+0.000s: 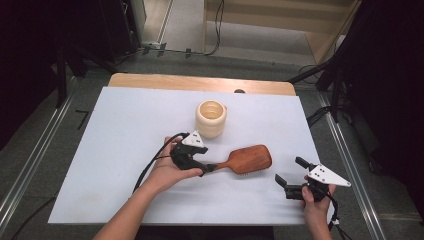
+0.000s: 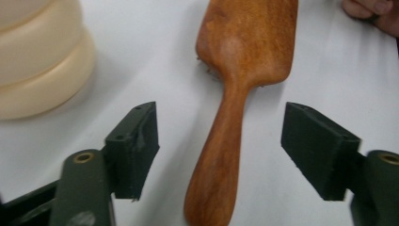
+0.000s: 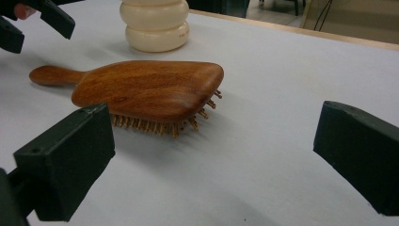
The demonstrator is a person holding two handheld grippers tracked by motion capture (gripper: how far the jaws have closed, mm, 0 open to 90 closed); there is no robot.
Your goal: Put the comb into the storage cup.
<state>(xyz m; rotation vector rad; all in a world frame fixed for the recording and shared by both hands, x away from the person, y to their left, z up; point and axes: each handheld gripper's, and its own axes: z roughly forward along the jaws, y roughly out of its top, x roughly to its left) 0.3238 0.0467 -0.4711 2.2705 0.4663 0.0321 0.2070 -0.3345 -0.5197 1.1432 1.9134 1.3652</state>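
Observation:
A wooden hairbrush [image 1: 247,159] lies bristles down on the white table cover, its handle pointing left. My left gripper [image 1: 206,159] is at the handle's end. In the left gripper view the handle of the hairbrush [image 2: 244,42] runs between the jaws of my left gripper [image 2: 226,150], which stand open, with a gap on both sides. My right gripper [image 1: 290,170] hovers open to the right of the brush head. Seen from my right gripper [image 3: 214,141], the hairbrush [image 3: 146,87] lies ahead and to the left, and nothing is between the pads.
A cream ridged cup [image 1: 211,119] stands upright just behind the brush, also seen close on the left [image 2: 37,61] and at the far end [image 3: 155,23]. The white cover [image 1: 125,150] leaves a wooden strip [image 1: 200,82] at the table's back edge. Cables and dark stands surround the table.

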